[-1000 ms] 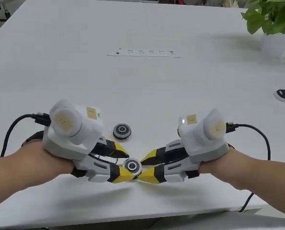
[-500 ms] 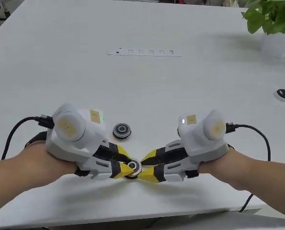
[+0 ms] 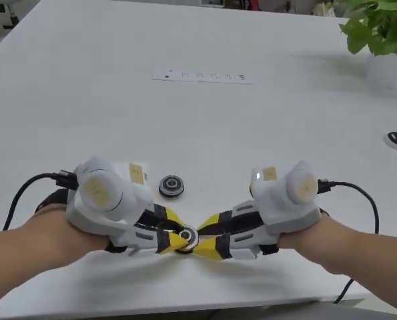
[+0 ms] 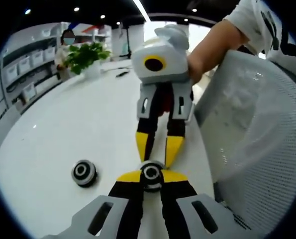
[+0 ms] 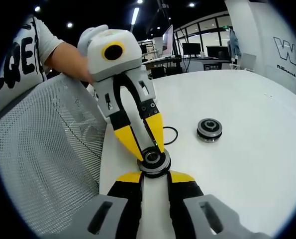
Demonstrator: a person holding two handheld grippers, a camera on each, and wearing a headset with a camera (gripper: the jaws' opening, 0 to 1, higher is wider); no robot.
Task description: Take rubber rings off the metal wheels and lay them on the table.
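The broad white counter (image 3: 265,133) carries the work. Behind its near edge, the gripper views show a white mesh chair (image 4: 252,129) close to you.

Your left gripper (image 3: 175,235) and right gripper (image 3: 201,238) meet nose to nose just inside that edge. Both pairs of jaws are closed from opposite sides on the small silver metal wheel (image 3: 187,235), which has its black rubber ring on. I cannot tell whether either pair bites rubber or metal, or whether the wheel rests on the counter or hangs just above it.

A second ringed metal wheel (image 3: 172,187) lies flat just beyond the left gripper. A thin black loop (image 5: 177,134), probably a ring already off, lies on the counter near the left gripper's jaws.

The main risks are these:
- **Poor hold on the ring:** four jaw tips crowd one tiny part. If the peeling jaws hold metal rather than rubber, the ring will not lift and the wheel may twist out.
- **Losing the wheel:** a stretched ring that snaps back could flick it over the edge towards the chair.
- **Knocking the spare wheel:** a wide swing of your left gripper could send the second ringed metal wheel rolling.
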